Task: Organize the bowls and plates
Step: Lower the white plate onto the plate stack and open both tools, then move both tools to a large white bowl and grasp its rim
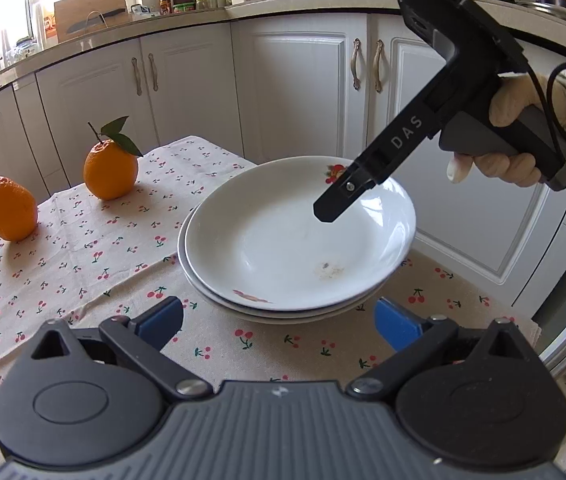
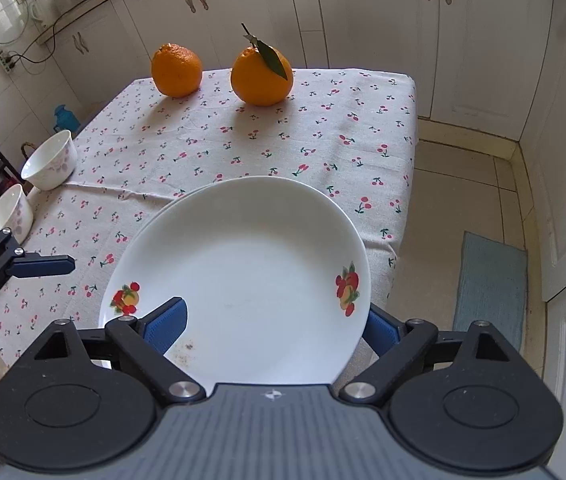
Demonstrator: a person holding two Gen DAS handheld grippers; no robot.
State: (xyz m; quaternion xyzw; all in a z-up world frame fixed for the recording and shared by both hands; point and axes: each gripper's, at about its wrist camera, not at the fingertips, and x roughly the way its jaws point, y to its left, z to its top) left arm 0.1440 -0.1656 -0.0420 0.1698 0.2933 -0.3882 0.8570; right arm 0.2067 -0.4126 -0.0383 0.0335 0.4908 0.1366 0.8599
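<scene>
Where the cherry-print cloth [image 2: 243, 152] covers the desk, two bowls [image 2: 49, 160] stand at its left edge, with two oranges [image 2: 261, 76] at the far side. The left tool [image 1: 279, 320] is spread apart, just short of the stacked plates [image 1: 299, 236]. The right tool [image 2: 273, 320] has its fingers apart, one over the top plate's basin, one outside its rim.
</scene>
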